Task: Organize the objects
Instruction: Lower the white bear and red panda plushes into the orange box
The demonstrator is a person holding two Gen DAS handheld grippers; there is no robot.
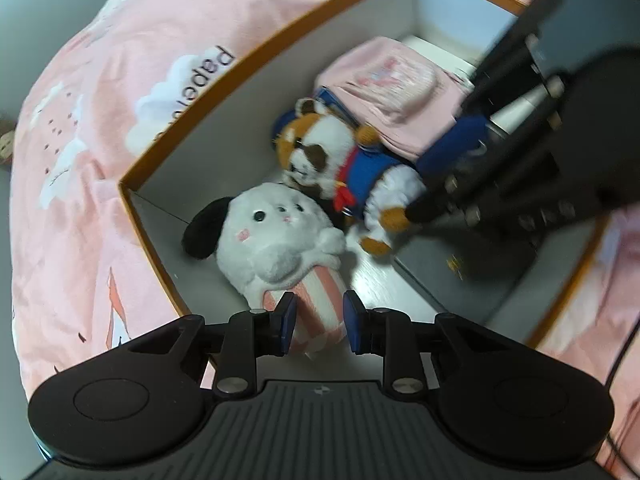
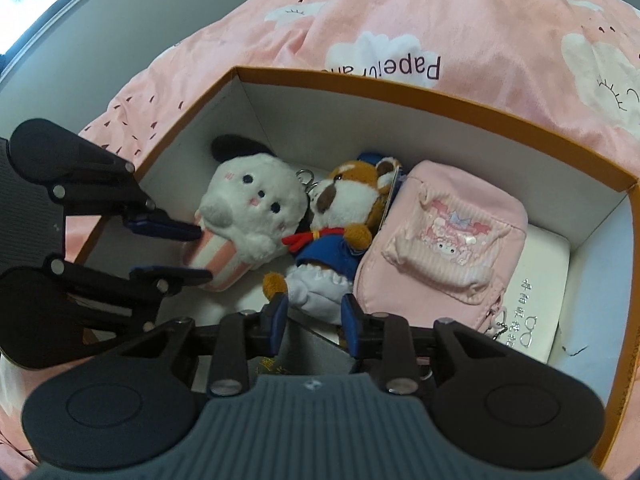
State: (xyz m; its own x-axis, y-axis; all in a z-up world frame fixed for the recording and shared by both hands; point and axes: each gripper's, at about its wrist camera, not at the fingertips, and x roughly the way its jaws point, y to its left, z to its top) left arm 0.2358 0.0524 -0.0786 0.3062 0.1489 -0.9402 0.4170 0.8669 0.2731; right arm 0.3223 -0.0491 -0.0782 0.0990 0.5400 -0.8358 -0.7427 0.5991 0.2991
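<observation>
Both your toys are already down inside the orange-rimmed box (image 2: 440,98), which sits on the pink cloud-print bedspread (image 2: 460,20). The white puppy plush (image 2: 250,208) lies against the near-left wall, the sailor bear plush (image 2: 340,232) is wedged right beside it, and the pink pouch (image 2: 444,240) fills the spot next to the bear. Packed side by side like that, nothing has room to roll around.

Your left gripper (image 1: 317,322) has its jaws spread apart, straddling the puppy's striped base without pinching it. Looks to me like a nudge or a release rather than a carry.

Your right gripper (image 2: 314,326) is also gaping, jaws either side of the bear's feet, holding nothing.

I'd guess you're just squaring things up now, so watch that keyring (image 2: 306,178) doesn't snag.
</observation>
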